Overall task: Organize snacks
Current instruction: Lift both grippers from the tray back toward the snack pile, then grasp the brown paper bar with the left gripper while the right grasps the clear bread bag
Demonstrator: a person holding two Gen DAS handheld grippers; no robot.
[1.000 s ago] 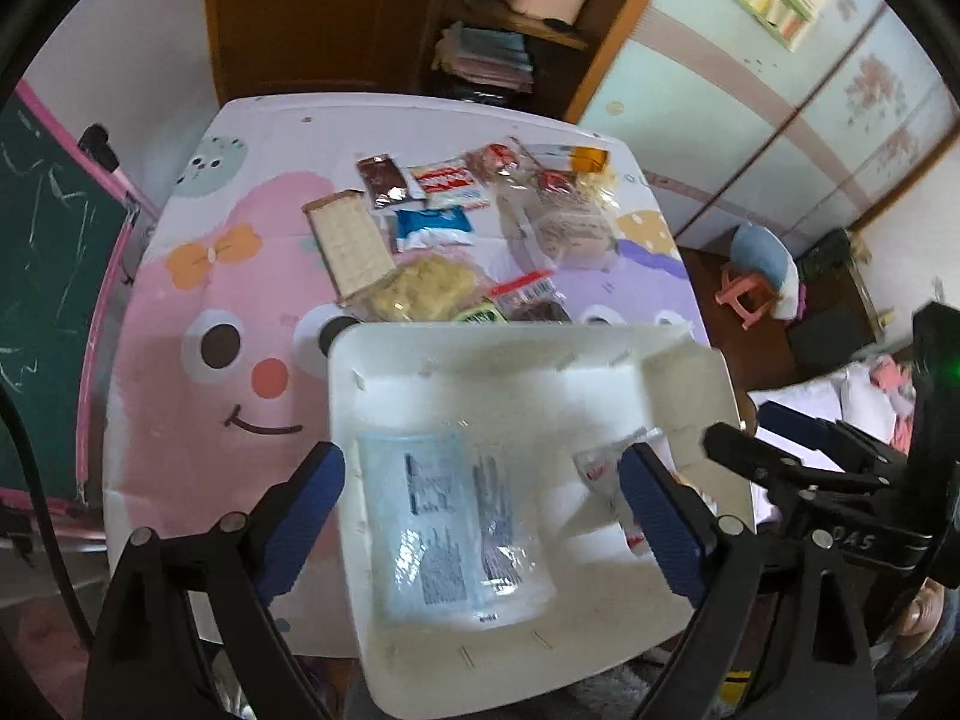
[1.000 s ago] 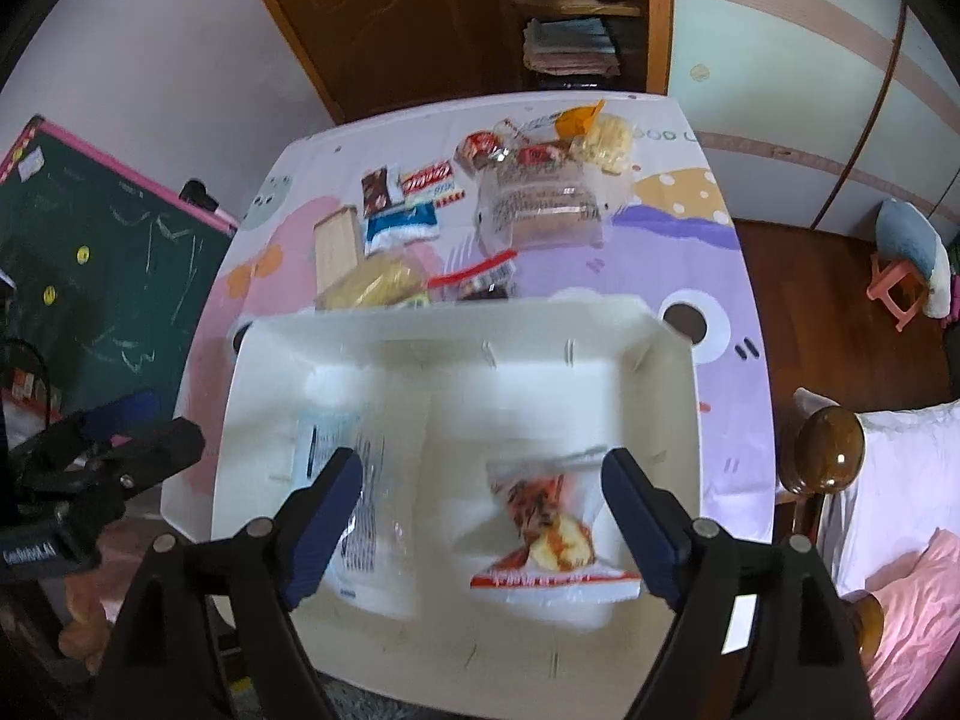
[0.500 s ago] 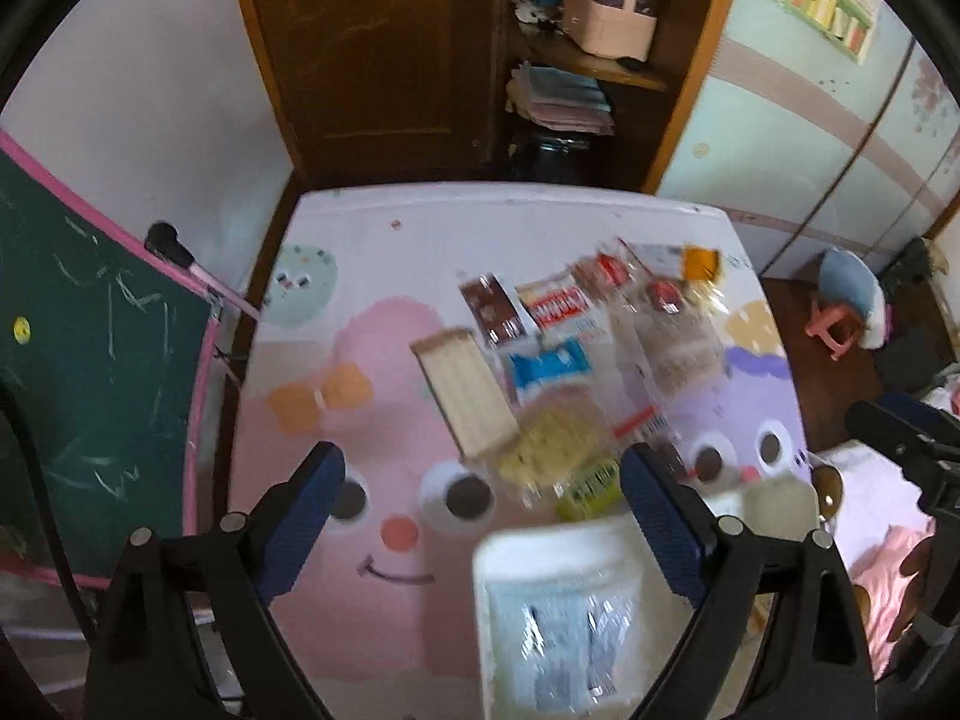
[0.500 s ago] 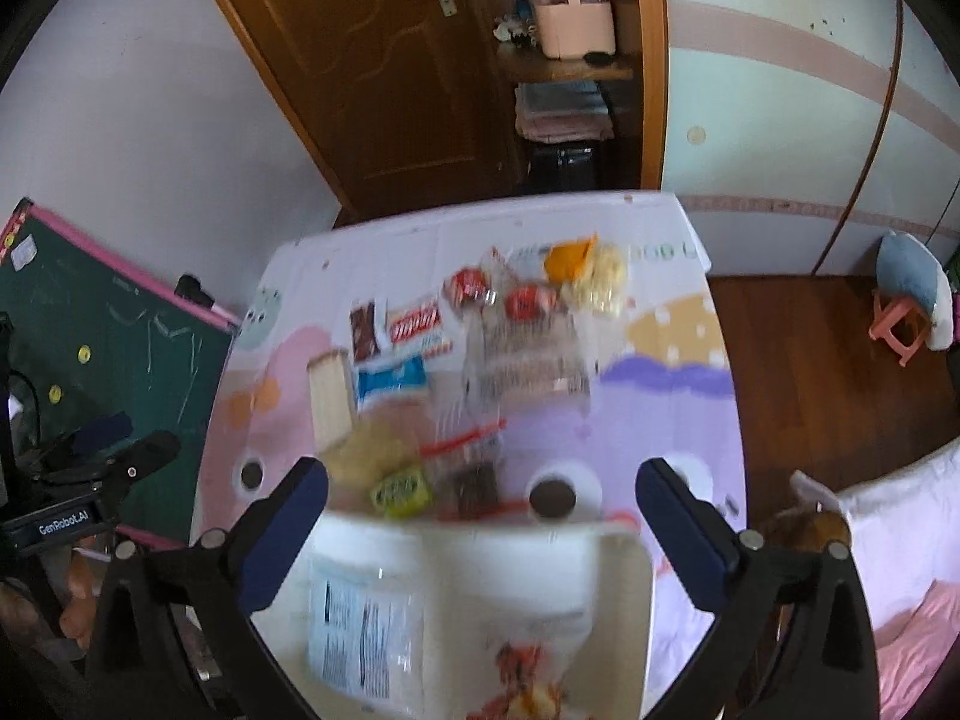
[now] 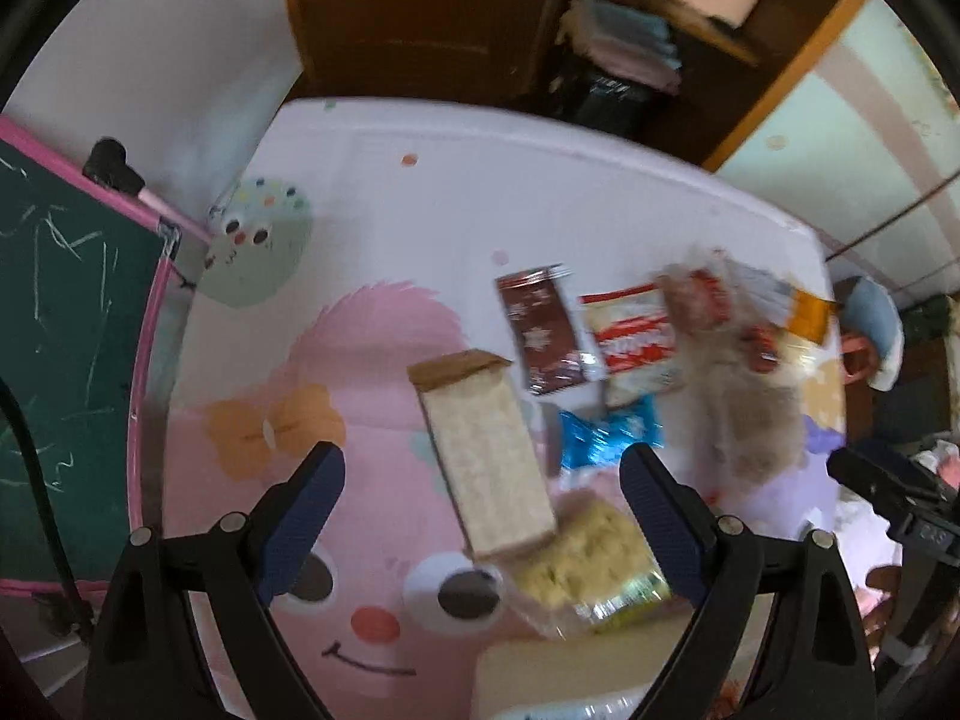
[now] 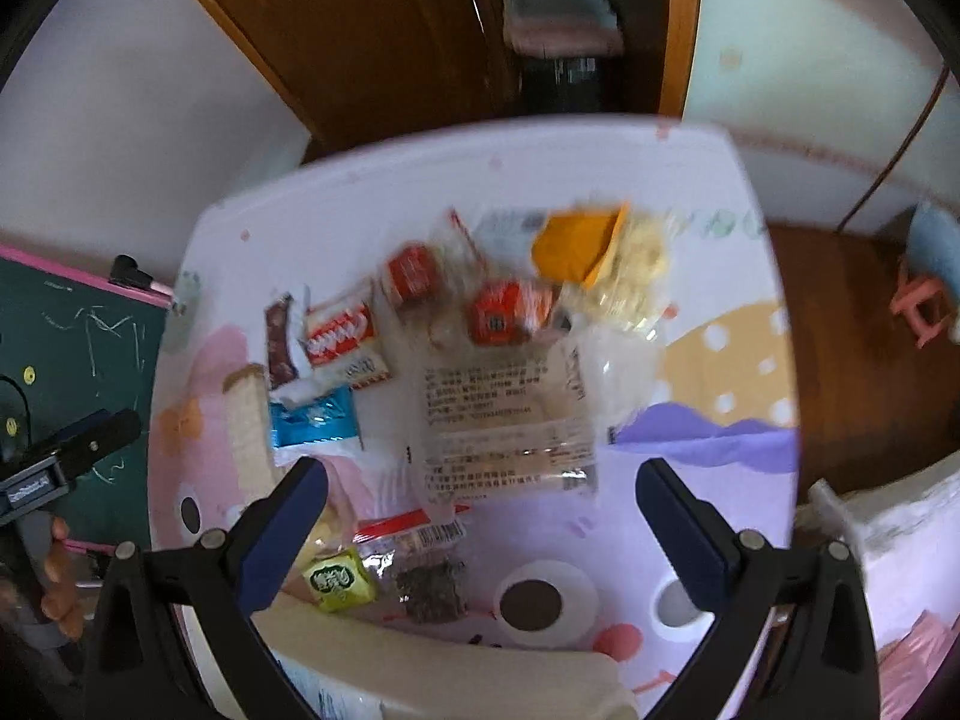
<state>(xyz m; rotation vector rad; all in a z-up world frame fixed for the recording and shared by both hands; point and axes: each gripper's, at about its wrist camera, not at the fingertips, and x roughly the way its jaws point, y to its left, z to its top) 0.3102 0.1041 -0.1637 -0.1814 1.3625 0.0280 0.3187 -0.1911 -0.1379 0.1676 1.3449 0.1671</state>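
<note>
Several snack packs lie on a cartoon-print table (image 5: 372, 360). My left gripper (image 5: 480, 498) hangs open above a long beige wafer pack (image 5: 486, 462); a yellow biscuit bag (image 5: 594, 564), a blue wrapper (image 5: 606, 438) and a brown bar (image 5: 543, 330) lie close by. My right gripper (image 6: 480, 516) is open over a large clear bag with printed text (image 6: 504, 414), holding nothing. A red-white pack (image 6: 342, 336), orange pouch (image 6: 576, 246) and green-yellow pack (image 6: 339, 582) surround it. The white tray's rim (image 6: 450, 654) shows at the bottom edge, its contents mostly hidden.
A green chalkboard with a pink frame (image 5: 66, 330) stands left of the table. A brown door and shelves (image 5: 630, 42) are behind the far edge. A small pink stool (image 6: 918, 300) sits on the wooden floor to the right. A hand (image 6: 57, 576) holds the other gripper's handle.
Both grippers have moved away from the white tray toward the snack pile and dropped lower. The tray slid out to the bottom edge of both views. The right jaws stand wider.
</note>
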